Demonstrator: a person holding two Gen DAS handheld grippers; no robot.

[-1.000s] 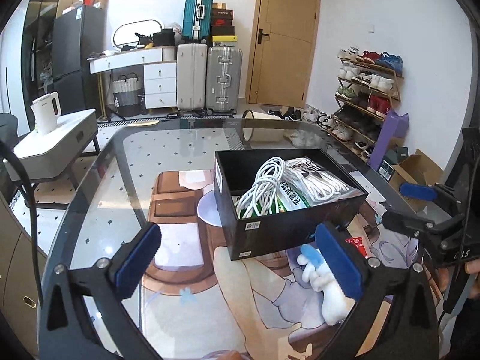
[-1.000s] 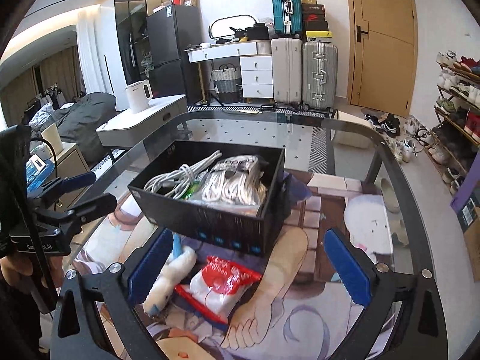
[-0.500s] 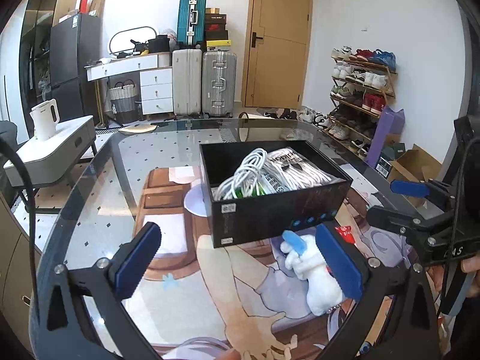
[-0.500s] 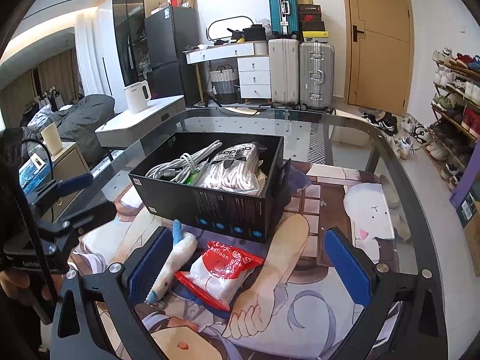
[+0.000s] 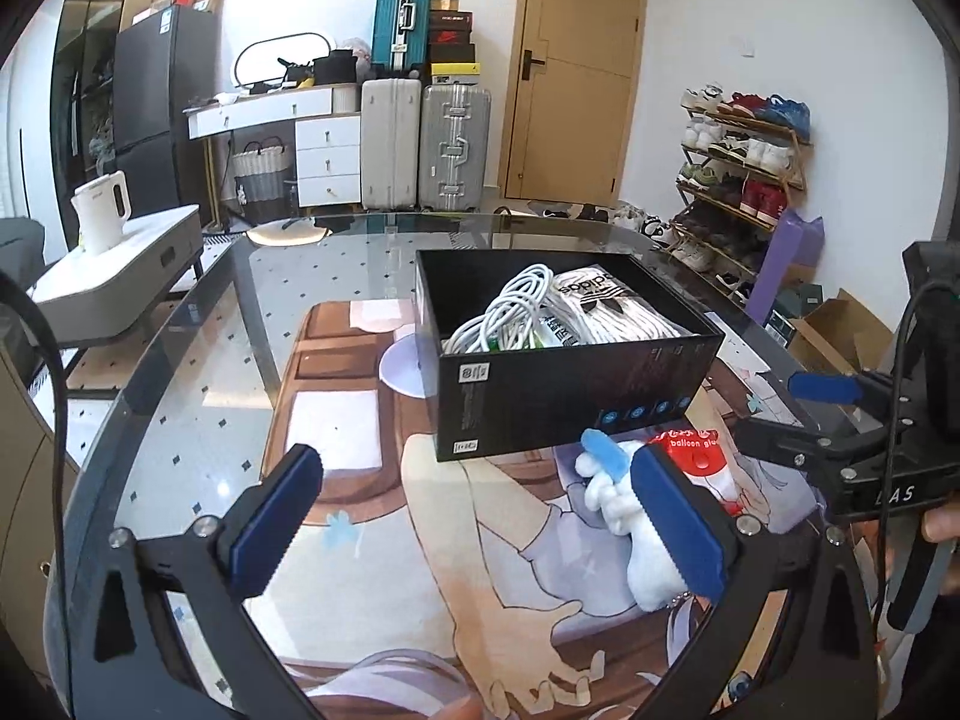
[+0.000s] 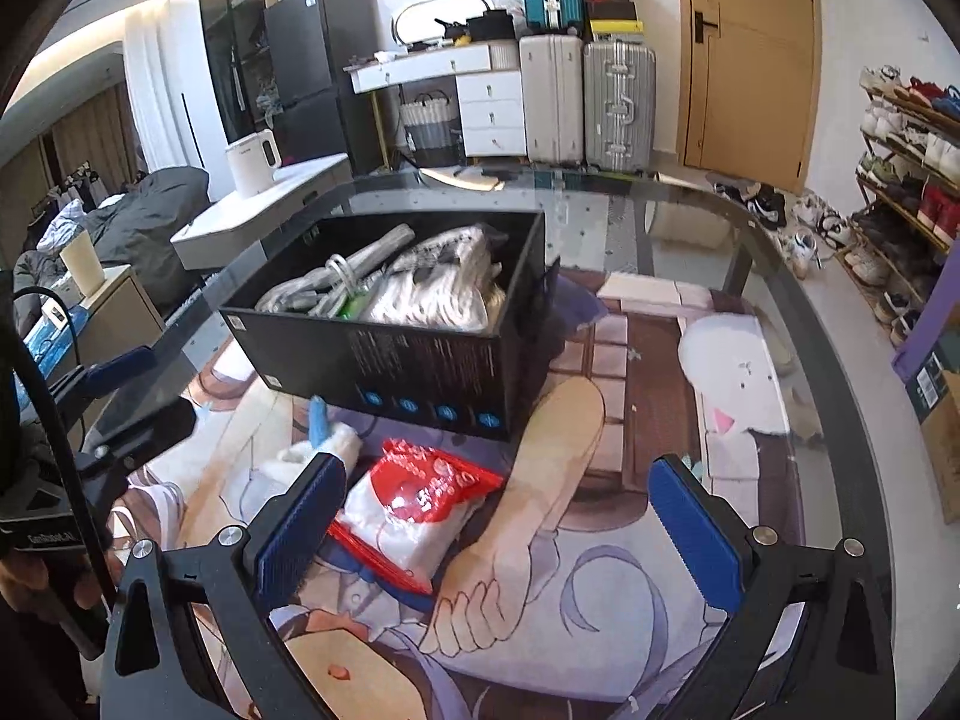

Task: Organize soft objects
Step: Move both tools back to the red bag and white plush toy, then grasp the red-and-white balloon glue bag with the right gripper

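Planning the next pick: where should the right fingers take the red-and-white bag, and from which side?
Grip the red-and-white bag across its puffy white middle, from above. It lies flat on the table mat, the plush toy close on its left and the black box behind, so side entry looks cramped.

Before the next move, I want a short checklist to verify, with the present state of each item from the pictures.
1. Left gripper open and empty: ok, its jaws are wide apart.
2. Right gripper open and empty: ok.
3. White plush toy with a blue tip free to grasp: ok, it lies on the glass table in front of the black cardboard box.
4. Red and white plastic bag free to grasp: ok, it lies beside the toy, partly behind the right gripper's left finger.
5. Room left in the box: cannot tell, white cables and a white packet already fill much of it.
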